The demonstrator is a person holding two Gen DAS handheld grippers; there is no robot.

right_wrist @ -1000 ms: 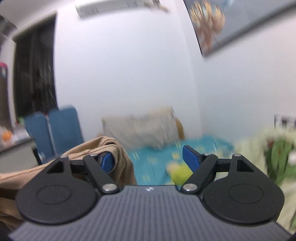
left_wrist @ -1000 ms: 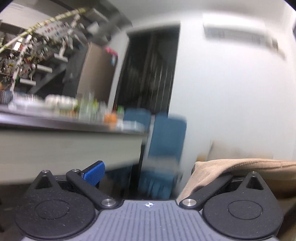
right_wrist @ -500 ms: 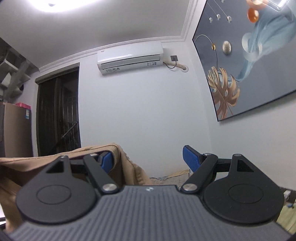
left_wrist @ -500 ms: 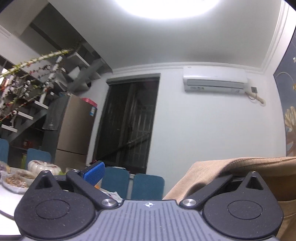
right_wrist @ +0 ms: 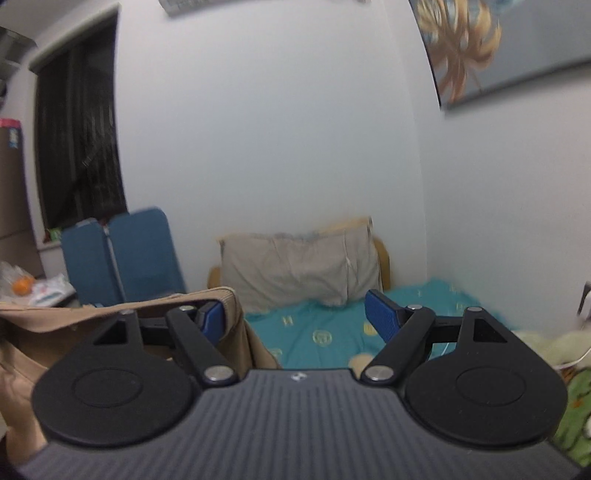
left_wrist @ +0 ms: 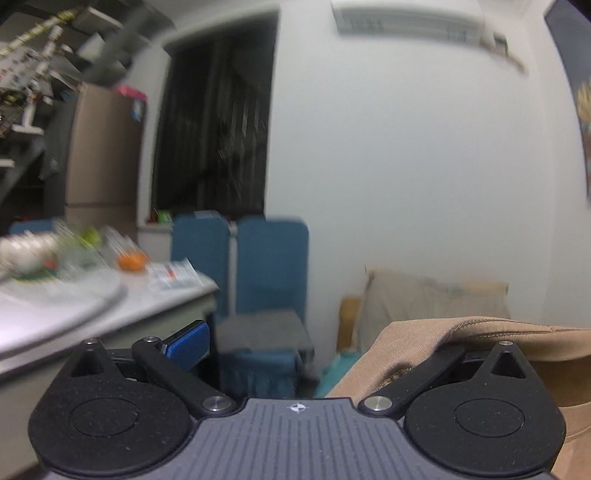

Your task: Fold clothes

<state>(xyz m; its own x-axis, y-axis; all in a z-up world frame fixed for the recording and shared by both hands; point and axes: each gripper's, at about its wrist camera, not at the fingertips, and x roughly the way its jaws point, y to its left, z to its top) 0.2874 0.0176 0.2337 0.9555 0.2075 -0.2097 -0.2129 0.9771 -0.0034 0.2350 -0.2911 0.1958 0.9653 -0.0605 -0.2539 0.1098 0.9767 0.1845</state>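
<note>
- Tan garment (left_wrist: pixel 480 343): hanging betw. your two grippers, up in the air; you're carrying it w/ the cloth draped over one finger of each tool.
- Left gripper (left_wrist: pixel 325 339): you're holding it w/ fingers spread wide. Blue pad (left_wrist: pixel 186 343) on the left side is showing bare; the right-side finger is sitting under the garment's ribbed hem, so its pad is hidden. Nothing is being pinched here; cloth is only lying over that finger.
- Right gripper (right_wrist: pixel 295 321): also spread wide in your hand. Right-side blue pad (right_wrist: pixel 380 319) is standing free; left-side pad (right_wrist: pixel 212 319) is touching the garment's (right_wrist: pixel 110 325) folded edge, which is wrapping over and around that finger. Again draped, not clamped.
- Bed (right_wrist: pixel 332 332): teal sheet w/ small printed motifs, lying ahead of and below the right gripper.
- Pillow (right_wrist: pixel 299 269): beige, leaning vs. the white wall at the head of the bed.
- Blue chairs (left_wrist: pixel 273 266): two, side by side, standing betw. the bed and the table.
- Table (left_wrist: pixel 110 306): pale top, at left in the left wrist view, carrying blurred dishes and an orange fruit (left_wrist: pixel 131 260).
- Dark doorway (left_wrist: pixel 218 129): behind the chairs.
- AC unit (left_wrist: pixel 406 20): mounted high on the wall.
- Wall art (right_wrist: pixel 498 48): hanging upper right, above the bed.
- Both views are blurring w/ motion.
</note>
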